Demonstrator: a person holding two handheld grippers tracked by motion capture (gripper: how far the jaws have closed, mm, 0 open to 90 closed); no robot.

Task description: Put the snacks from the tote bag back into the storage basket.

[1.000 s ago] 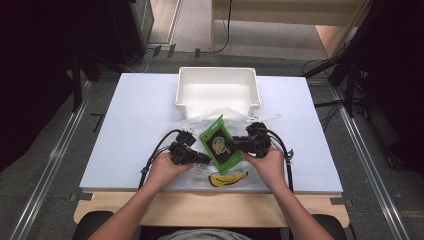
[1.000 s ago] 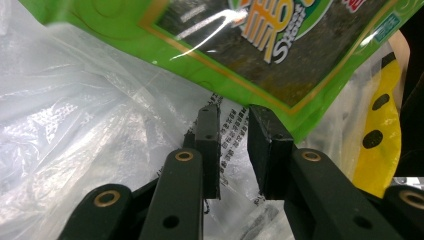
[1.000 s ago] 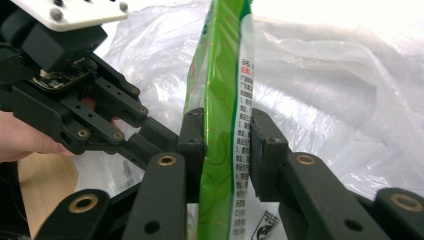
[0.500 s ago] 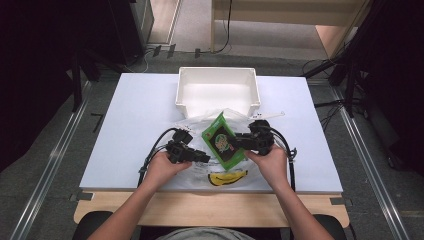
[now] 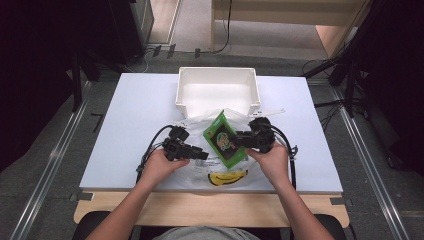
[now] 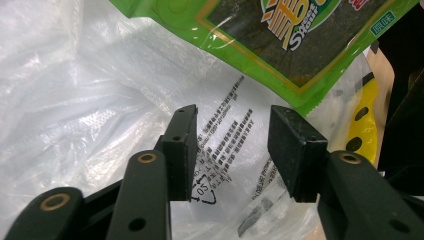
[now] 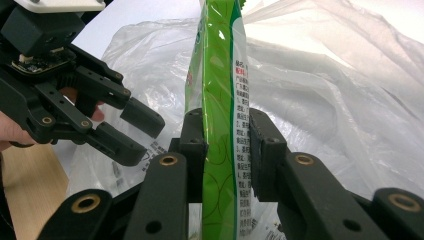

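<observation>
Gripping a green snack pouch (image 7: 220, 150) edge-on between its pads, the right claw (image 7: 227, 155) holds the pack upright, the jaws pressed flat against both of its faces. Seen from above, that pouch (image 5: 225, 139) hangs tilted over a crumpled clear plastic bag (image 5: 200, 125) at the near middle of the white worktop (image 5: 135, 125), with the right claw (image 5: 240, 141) clamped on its right edge.

Nearest the person, a banana (image 5: 227, 177) lies under the bag's front edge, close to the worktop's near side. Just beyond it, the left claw (image 5: 202, 153) points toward the pouch from the left. Its jaws have just been opening and now stand well apart over the printed film of the bag (image 6: 230, 150), with nothing pinched between the pads; the left claw (image 6: 232, 150) hovers just below the pouch's lower edge (image 6: 280, 45). From the right claw's camera, the left claw (image 7: 135, 130) shows the same gap, its fingers spread beside the pouch and above the bag (image 7: 325, 100).

Farther back, an open white bin (image 5: 217, 75) sits at the far middle of the worktop, just behind the bag.
</observation>
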